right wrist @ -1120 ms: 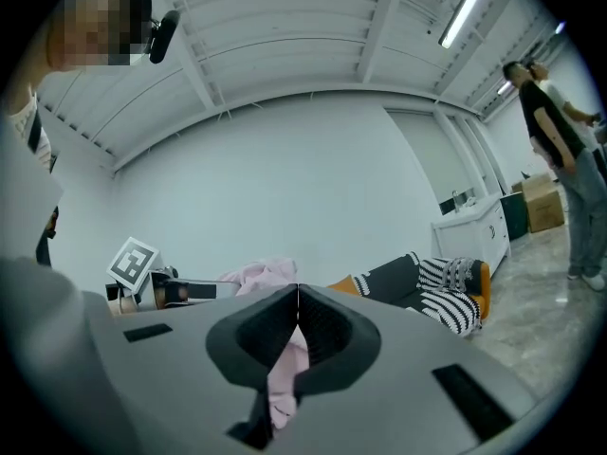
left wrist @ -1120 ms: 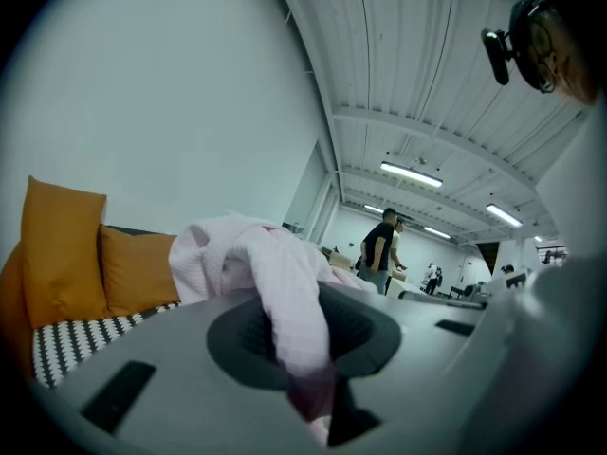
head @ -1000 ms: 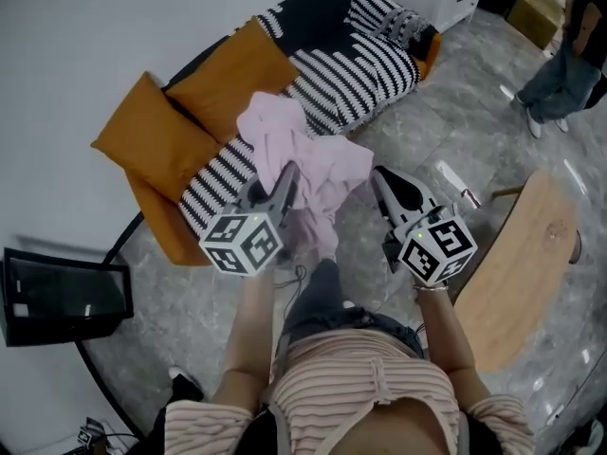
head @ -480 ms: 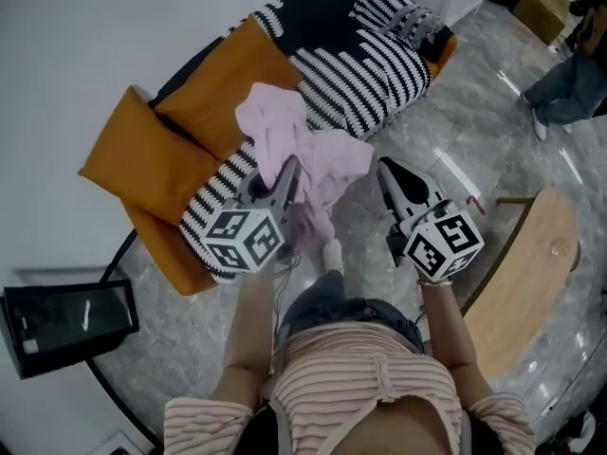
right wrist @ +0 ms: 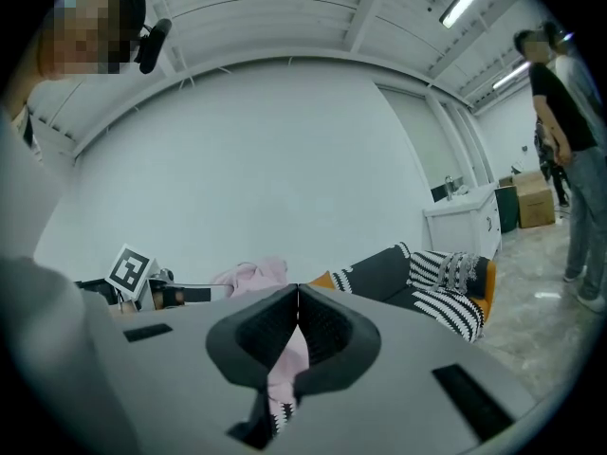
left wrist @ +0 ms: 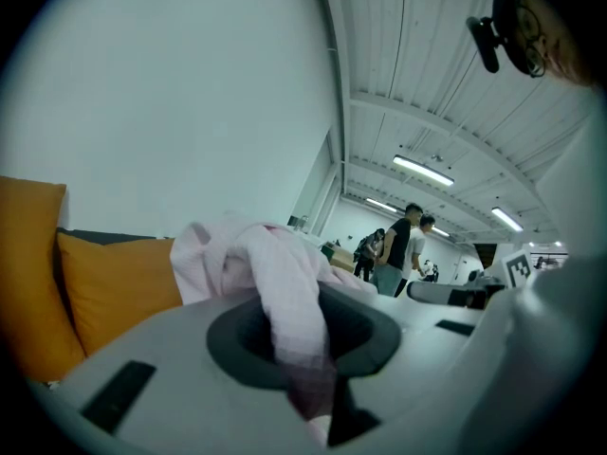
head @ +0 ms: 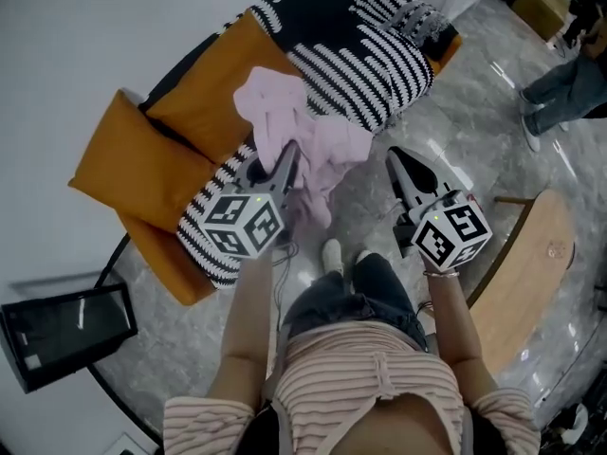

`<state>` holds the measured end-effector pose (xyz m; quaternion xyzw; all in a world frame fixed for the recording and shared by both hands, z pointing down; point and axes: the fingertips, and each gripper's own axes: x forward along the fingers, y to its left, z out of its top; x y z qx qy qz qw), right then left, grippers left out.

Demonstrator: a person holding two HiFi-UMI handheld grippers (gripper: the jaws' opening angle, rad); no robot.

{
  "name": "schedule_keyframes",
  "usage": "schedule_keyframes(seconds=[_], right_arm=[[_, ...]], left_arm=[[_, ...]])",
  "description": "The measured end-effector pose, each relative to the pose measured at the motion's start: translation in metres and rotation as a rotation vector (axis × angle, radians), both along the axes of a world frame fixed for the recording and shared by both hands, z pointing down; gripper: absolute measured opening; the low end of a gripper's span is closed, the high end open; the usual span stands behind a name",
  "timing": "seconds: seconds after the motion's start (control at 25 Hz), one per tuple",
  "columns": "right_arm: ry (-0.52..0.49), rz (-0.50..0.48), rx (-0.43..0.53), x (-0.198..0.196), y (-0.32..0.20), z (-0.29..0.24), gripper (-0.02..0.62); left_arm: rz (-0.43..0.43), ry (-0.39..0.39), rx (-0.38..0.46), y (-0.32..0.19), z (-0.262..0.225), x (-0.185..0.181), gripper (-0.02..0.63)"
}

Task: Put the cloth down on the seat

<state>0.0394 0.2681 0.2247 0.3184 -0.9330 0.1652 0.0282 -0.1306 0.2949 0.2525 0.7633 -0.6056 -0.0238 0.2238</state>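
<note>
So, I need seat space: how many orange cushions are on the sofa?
2: one orange cushion at the sofa's near end, the other beside it, by the pink cloth. The striped throw may hide more.

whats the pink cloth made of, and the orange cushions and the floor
Pink cloth: thin, soft fabric with a matte surface. It bunches and hangs in loose folds; whether it is knit or woven can't be told.
Orange cushions: matte upholstery fabric, plump with soft creases.
Floor: glossy grey tile that looks like stone, perhaps marble or ceramic, with pale veining and bright light reflections.
</note>
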Motion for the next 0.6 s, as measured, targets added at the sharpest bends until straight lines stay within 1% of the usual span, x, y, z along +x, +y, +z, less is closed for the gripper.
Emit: schedule_keyframes(seconds=[0.36,0.6], right_arm=[[0.006,0.002,-0.037,-0.01,-0.031,0.013,0.008],[0.008,-0.014,-0.057,-0.02,-0.074,0.025,0.008]], left_arm=[[-0.017,-0.004,-0.034,-0.027,0.017,-0.017,0.08],[-0.023,-0.016,-0.076,-0.065,0.032,-0.021,0.08]])
